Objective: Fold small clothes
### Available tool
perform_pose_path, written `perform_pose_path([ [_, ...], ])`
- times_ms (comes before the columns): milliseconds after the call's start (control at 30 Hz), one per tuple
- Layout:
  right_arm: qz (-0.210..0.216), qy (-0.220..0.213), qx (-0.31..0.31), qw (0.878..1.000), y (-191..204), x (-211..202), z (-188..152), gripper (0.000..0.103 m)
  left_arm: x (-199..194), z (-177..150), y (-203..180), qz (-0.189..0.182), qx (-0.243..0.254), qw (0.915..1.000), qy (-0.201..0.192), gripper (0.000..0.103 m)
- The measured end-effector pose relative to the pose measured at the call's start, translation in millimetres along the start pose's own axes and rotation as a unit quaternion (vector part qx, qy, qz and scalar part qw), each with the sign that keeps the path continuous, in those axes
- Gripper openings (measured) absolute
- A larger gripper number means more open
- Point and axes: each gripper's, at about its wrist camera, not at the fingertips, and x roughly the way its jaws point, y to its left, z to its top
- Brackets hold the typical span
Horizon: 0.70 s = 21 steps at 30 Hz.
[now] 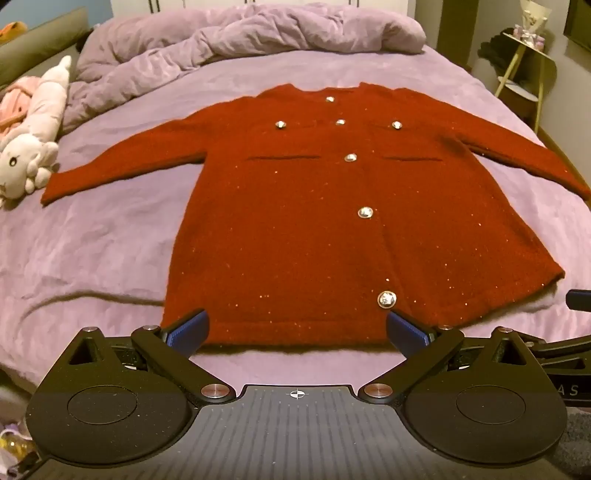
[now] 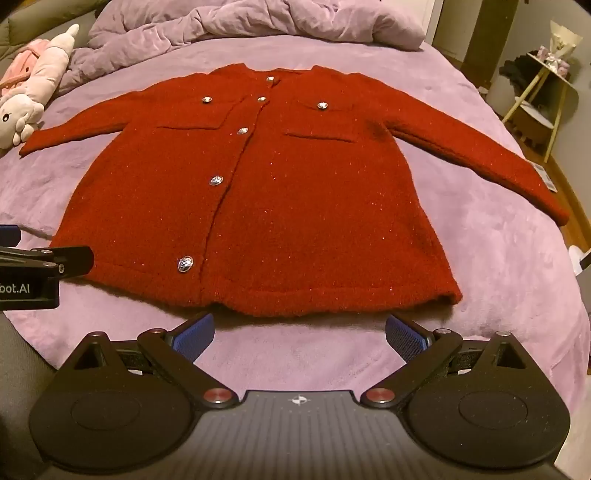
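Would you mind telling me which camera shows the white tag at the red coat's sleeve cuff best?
The right wrist view: the tag shows beside the red coat sleeve. In the left wrist view that cuff runs to the frame edge, no tag visible.

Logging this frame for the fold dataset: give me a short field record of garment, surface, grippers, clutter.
garment: red cardigan, flat, buttoned, sleeves spread, unfolded
surface: purple bedsheet
left gripper: open, over the hem, gripping nothing
right gripper: open, short of the hem, empty
clutter: plush toy near one cuff; rumpled duvet beyond the collar

Red buttoned cardigan [image 1: 332,229], flat, sleeves spread.
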Motion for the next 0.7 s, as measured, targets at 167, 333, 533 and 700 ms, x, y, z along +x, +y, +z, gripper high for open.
perform_pose_path([
  [167, -0.004, -0.005, 0.001, 1.000, 1.0, 1.3, -1.5, 0.099, 0.6, 0.3, 0.1, -0.004, -0.003, 1.0000, 0.006, 0.103],
  [333, -0.004, -0.007, 0.001, 1.000, 0.6, -0.3, -1.2, 0.099, 1.0, 1.9, 1.6, -0.005, -0.005, 1.0000, 0.005, 0.103],
  [533, -0.005, -0.010, 0.000, 1.000, 0.3, -0.3, -2.3, 0.099, 0.5, -0.3, 1.6, -0.007, -0.010, 0.9999, 0.004, 0.103],
  [700, -0.004, -0.011, 0.000, 1.000, 0.0, -0.1, -2.4, 0.099, 1.2, -0.7, 0.5, -0.008, -0.009, 0.9999, 0.006, 0.103],
])
